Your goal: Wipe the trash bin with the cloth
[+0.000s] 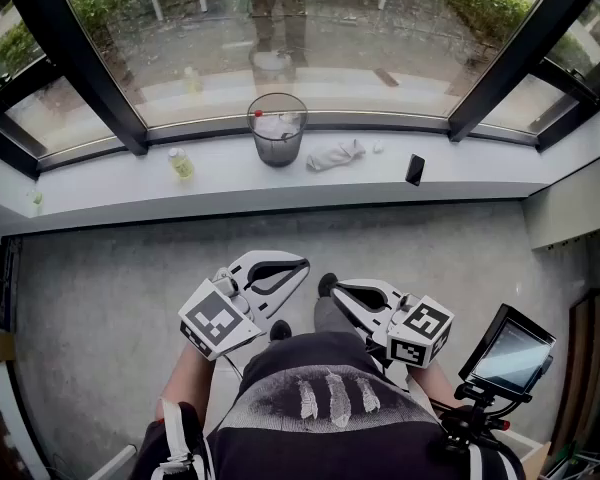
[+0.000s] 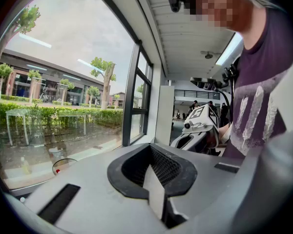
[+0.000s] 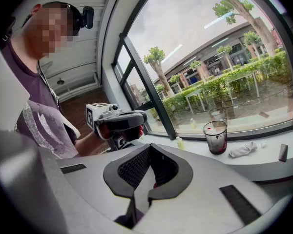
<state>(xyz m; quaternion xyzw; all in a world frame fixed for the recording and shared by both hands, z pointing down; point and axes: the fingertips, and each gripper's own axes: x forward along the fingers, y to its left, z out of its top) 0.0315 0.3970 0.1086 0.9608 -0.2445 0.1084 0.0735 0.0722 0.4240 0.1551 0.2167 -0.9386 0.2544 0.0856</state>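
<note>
A small dark see-through trash bin point(image 1: 277, 128) stands on the white window sill point(image 1: 230, 183), with a red-and-white item inside. A crumpled white cloth point(image 1: 335, 154) lies just right of it. The right gripper view shows the bin point(image 3: 215, 136) and the cloth point(image 3: 242, 150) far ahead. In the left gripper view only the bin's rim point(image 2: 63, 165) peeks over the gripper body. My left gripper point(image 1: 292, 268) and right gripper point(image 1: 342, 293) are held close to my body, well short of the sill. Both are shut with nothing between the jaws.
A black phone point(image 1: 414, 169) lies on the sill right of the cloth, and a small yellow bottle point(image 1: 181, 162) left of the bin. Dark window posts point(image 1: 90, 68) rise from the sill. A small screen on a mount point(image 1: 510, 353) sits at my right. Grey floor point(image 1: 110, 298) lies between me and the sill.
</note>
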